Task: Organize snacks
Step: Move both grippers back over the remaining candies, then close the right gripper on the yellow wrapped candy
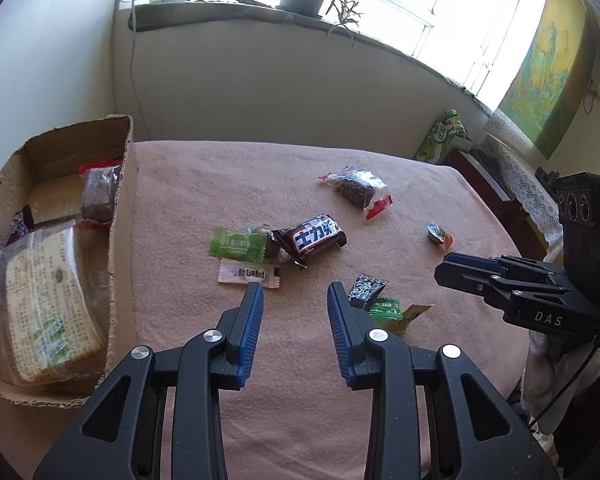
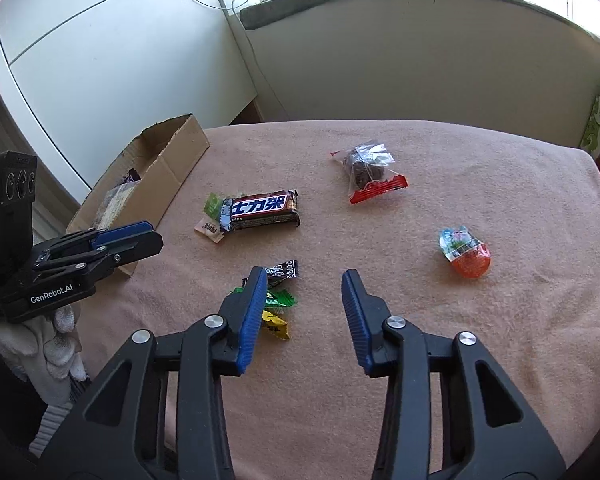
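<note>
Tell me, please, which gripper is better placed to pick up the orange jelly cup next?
The right gripper, probably: the orange jelly cup lies just beyond its open jaws, to their right. The left gripper faces the wrappers nearer the cardboard box.

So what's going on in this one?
A person is sorting wrapped snacks on a pink-cloth table into an open cardboard box, holding a tool in each hand. Both the left tool and right tool are open and empty, hovering over the table. The box already holds a few packets. A brown chocolate bar, an orange jelly cup and several small candies are not yet boxed.
</note>
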